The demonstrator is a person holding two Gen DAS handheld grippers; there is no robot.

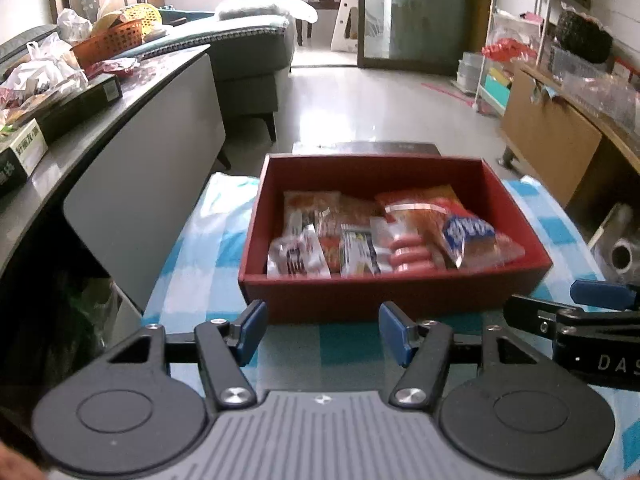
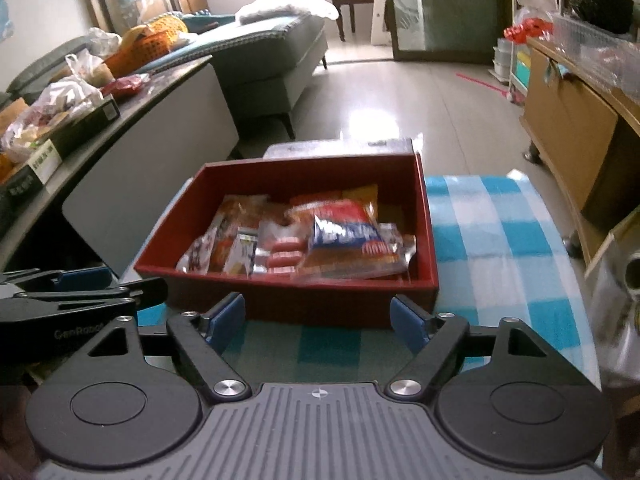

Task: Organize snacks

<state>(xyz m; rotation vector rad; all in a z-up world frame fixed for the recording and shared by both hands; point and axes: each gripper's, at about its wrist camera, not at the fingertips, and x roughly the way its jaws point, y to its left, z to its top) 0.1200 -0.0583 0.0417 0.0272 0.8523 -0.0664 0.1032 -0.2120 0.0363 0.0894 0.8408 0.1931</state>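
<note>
Two grippers sit low in frame, the left gripper point(image 1: 323, 332) and right gripper point(image 2: 318, 322) both spread wide, holding nothing. Just beyond, mid-frame on the checked cloth point(image 2: 492, 240), a red box point(image 1: 400, 296) holds the snack packets point(image 1: 384, 240).

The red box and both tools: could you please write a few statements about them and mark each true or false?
1. The red box holds several snack packets. True.
2. The left tool grips a packet. False: its fingers are apart and hold nothing.
3. The right tool is open, short of the box. True.
4. The box stands on a bare wooden floor. False: it sits on a blue checked cloth.
5. A pack of sausages lies inside the box. True.
</note>
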